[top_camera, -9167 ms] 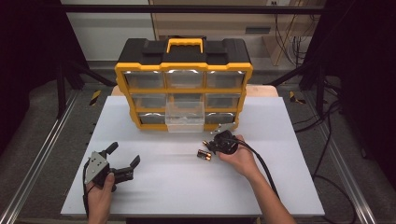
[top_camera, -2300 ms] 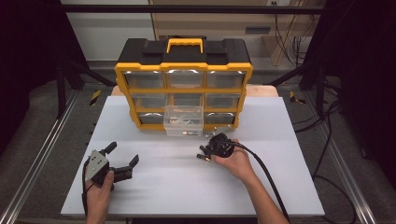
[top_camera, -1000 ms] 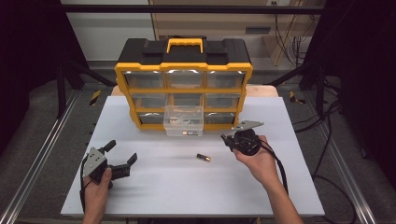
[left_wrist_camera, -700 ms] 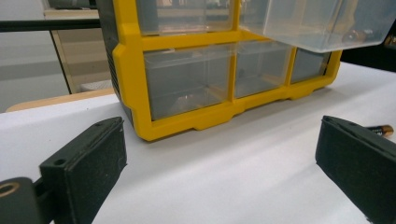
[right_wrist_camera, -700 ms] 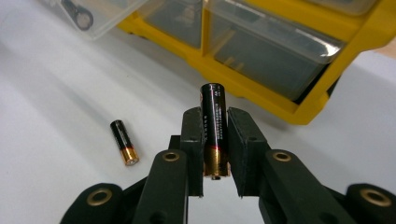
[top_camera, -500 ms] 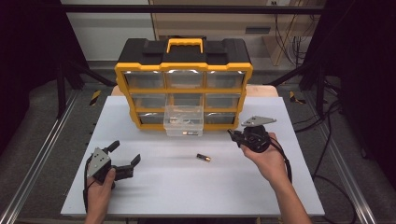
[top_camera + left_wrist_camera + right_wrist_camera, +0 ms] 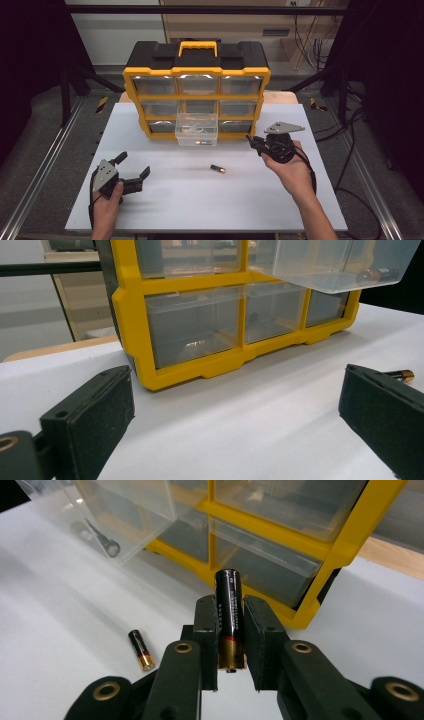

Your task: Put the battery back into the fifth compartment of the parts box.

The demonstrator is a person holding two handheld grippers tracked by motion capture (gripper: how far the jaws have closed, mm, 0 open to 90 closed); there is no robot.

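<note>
Near edge, left: left hand [image 7: 107, 200] in from the bottom, wrapped round left gripper [image 7: 134, 172], resting low on white table [image 7: 165, 210]; jaws spread wide, released, nothing between the pads, pointing toward the cabinet

Near edge, right: forearm angled in from the bottom, right hand [image 7: 290, 167] raised off the table, cupping right gripper [image 7: 254, 142] from below; grey plate on top, jaws aimed left toward the drawer

Jaws clenched on held battery [image 7: 229, 617], gripped along its length, black end jutting past the pads

Mid-table: loose battery [image 7: 217, 169] lying flat between the two hands, well apart from both

Farther: clear drawer [image 7: 196, 129] pulled out of the bottom row, at least one more battery inside by its front wall

Behind: yellow organiser [image 7: 196, 95], black top, other drawers closed
</note>
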